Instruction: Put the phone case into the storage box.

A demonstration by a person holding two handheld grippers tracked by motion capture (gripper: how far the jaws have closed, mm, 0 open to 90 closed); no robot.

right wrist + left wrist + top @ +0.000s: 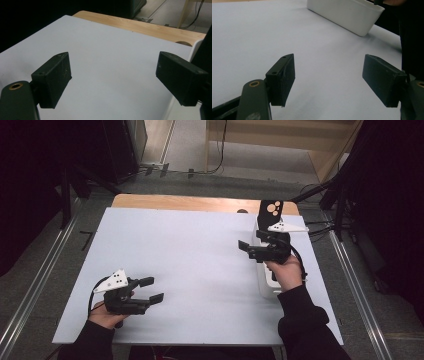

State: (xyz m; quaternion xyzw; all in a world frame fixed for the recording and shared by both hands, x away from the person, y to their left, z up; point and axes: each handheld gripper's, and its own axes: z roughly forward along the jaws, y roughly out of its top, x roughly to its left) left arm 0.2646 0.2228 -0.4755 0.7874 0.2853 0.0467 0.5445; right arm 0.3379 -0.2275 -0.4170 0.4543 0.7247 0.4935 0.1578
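I have the left gripper (153,289) low over the near left of the white table cover (190,265), jaws wide with nothing between them. My right gripper (243,245) hangs at the right side, just above the long white bin (352,13) by the table's right edge, its jaws also spread and empty. A black card with pale circles (271,210) stands at the bin's far end

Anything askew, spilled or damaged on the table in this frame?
Nothing stands out. The white bin sits flat near the right edge of the pale sheet, with no spill or mark on it. Both the left gripper and the right gripper are open with nothing between the jaws. A black card with pale circles stands upright behind the bin.
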